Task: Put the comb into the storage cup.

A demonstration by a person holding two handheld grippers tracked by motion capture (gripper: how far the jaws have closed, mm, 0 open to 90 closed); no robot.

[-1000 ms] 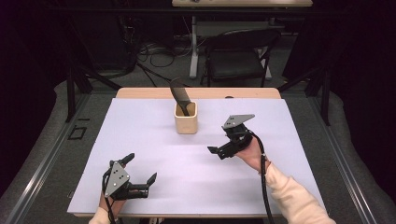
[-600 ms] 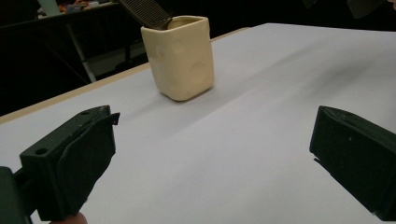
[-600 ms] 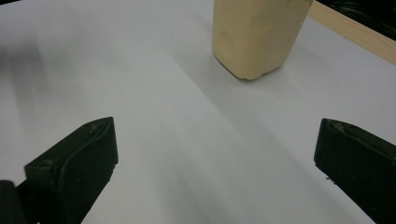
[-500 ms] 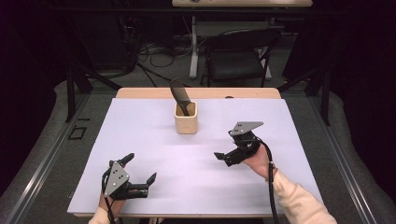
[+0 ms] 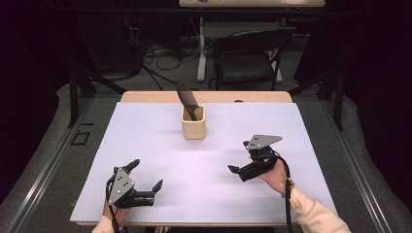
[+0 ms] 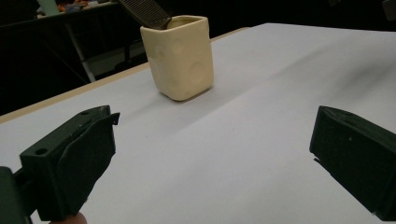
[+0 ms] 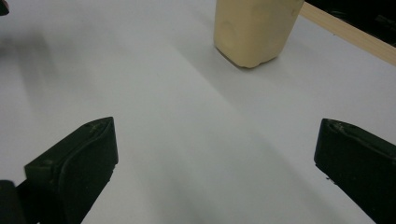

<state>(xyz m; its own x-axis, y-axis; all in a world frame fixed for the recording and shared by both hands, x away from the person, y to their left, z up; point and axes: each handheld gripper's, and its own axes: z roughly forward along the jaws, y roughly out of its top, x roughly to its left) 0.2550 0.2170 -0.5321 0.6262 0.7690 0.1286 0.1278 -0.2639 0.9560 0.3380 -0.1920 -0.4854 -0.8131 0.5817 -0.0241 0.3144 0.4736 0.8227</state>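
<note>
High view: cream square ceramic cup (image 5: 193,123) holding dark comb (image 5: 187,99), mid-table; open white tabletop (image 5: 204,160) around; left gripper (image 5: 145,183), right gripper (image 5: 237,163) jaws wide, empty; right gripper has withdrawn nearer front edge.

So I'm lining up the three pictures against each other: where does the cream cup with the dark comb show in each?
High view: the cream cup stands at mid-table toward the far edge, the dark comb leaning out up-left.
Left gripper view: upper middle, comb at its rim.
Right gripper view: top, right of centre, its top cut off.
Shared landmark: the wooden table edge behind the cup.
</note>
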